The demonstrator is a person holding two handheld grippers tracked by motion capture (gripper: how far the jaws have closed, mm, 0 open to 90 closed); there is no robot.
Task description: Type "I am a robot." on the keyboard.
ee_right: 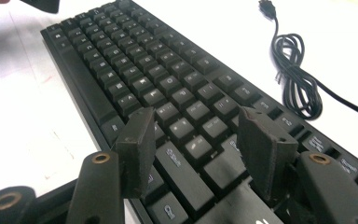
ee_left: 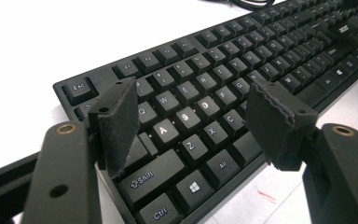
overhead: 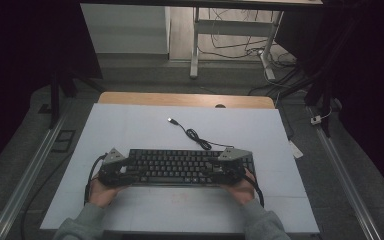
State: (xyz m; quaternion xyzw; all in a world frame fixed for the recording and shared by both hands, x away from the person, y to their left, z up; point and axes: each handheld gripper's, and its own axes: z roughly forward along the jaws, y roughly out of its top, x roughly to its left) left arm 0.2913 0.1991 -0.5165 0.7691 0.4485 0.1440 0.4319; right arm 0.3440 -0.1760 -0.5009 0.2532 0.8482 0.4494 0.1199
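A black keyboard (overhead: 180, 167) lies across the white tabletop (overhead: 130, 125), close to the person. Its black cable (overhead: 195, 135) coils behind it and ends in a loose USB plug (overhead: 172, 120). My left gripper (overhead: 131, 173) sits over the keyboard's left end; its jaws stand open above the letter keys (ee_left: 191, 95) and grip nothing. My right gripper (overhead: 213, 173) sits over the right end, also open, with keys (ee_right: 196, 119) showing between the pads. In the right gripper view the keyboard (ee_right: 135, 51) runs away to the upper left, with the coiled cable (ee_right: 296, 79) to its right.
A wooden table edge (overhead: 180, 99) shows beyond the white top. Farther back stand a desk's metal legs (overhead: 195, 50) with loose wires on the floor. Metal rails (overhead: 35, 165) run along both sides of the table. Bare white surface lies in front of and behind the keyboard.
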